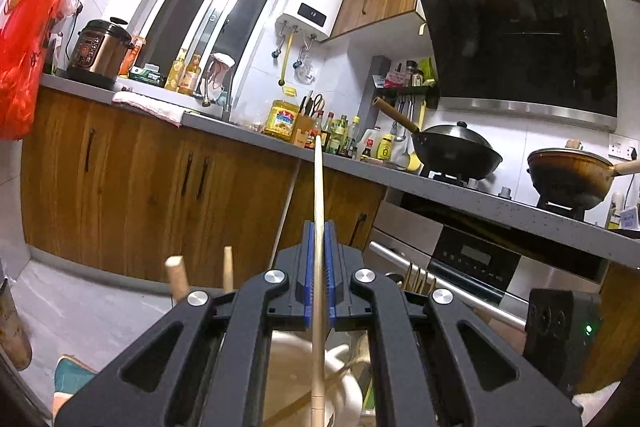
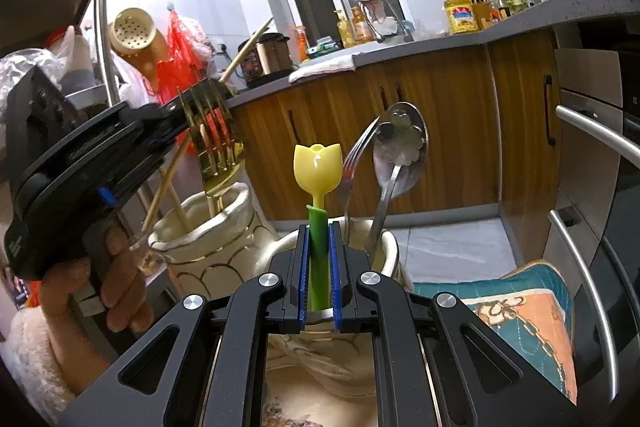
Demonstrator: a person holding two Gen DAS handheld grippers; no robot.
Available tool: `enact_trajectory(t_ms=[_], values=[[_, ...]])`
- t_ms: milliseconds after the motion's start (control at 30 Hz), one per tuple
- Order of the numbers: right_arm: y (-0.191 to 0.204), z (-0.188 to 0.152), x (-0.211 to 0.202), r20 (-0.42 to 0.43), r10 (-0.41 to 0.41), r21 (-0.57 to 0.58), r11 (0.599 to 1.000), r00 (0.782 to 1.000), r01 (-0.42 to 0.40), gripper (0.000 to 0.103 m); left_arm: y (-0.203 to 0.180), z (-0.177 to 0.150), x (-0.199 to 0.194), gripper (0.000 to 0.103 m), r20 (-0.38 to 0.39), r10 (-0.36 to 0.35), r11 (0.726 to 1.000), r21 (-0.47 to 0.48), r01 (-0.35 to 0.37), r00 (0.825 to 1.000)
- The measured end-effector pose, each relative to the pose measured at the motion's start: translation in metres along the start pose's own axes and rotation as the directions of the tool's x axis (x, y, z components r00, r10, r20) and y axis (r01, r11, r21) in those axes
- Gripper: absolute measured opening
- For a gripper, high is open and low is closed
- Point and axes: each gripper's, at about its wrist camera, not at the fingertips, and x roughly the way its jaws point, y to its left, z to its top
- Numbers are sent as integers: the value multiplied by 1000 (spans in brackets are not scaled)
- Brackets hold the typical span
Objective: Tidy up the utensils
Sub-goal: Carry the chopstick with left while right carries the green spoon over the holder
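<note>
My left gripper (image 1: 319, 227) is shut on a long pale wooden chopstick (image 1: 318, 187) that stands upright between the blue pads. It also shows in the right wrist view (image 2: 176, 119), over a white gold-trimmed holder (image 2: 208, 235) with gold forks (image 2: 212, 135) and wooden sticks in it. My right gripper (image 2: 319, 227) is shut on the green stem of a yellow tulip-shaped utensil (image 2: 317, 165), over a second white holder (image 2: 386, 247). That holder has a steel spoon (image 2: 400, 143) and a steel fork (image 2: 354, 155) in it.
A kitchen counter (image 1: 240, 131) with bottles, a pressure cooker (image 1: 100, 47) and woks (image 1: 456, 147) runs behind. An oven (image 1: 460, 259) and cabinet doors are close by. A teal and orange cloth (image 2: 516, 303) lies at the right. Red bags (image 1: 24, 47) hang at the left.
</note>
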Motion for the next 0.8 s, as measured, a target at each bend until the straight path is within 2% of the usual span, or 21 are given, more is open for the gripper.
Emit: enact_trajectory(t_ms=[100, 233, 467, 633, 800], values=[[3, -1, 0, -1, 7, -11, 1000, 1000, -7, 11, -8, -4, 5, 5, 16, 34, 998, 59, -35, 999], [5, -1, -1, 7, 4, -32, 999, 1000, -3, 10, -14, -11, 10, 5, 3, 44, 995, 94, -44, 999], [5, 0, 2, -19, 0, -15, 1000, 1000, 0, 11, -13, -16, -1, 5, -40, 57, 994, 94, -53, 998], [4, 0, 2, -32, -6, -3, 1000, 999, 6, 11, -15, -16, -17, 5, -108, 80, 990, 127, -66, 991], [4, 1, 2, -41, -7, 1, 1000, 999, 7, 12, -16, -23, -25, 5, -203, 100, 989, 129, -75, 974]])
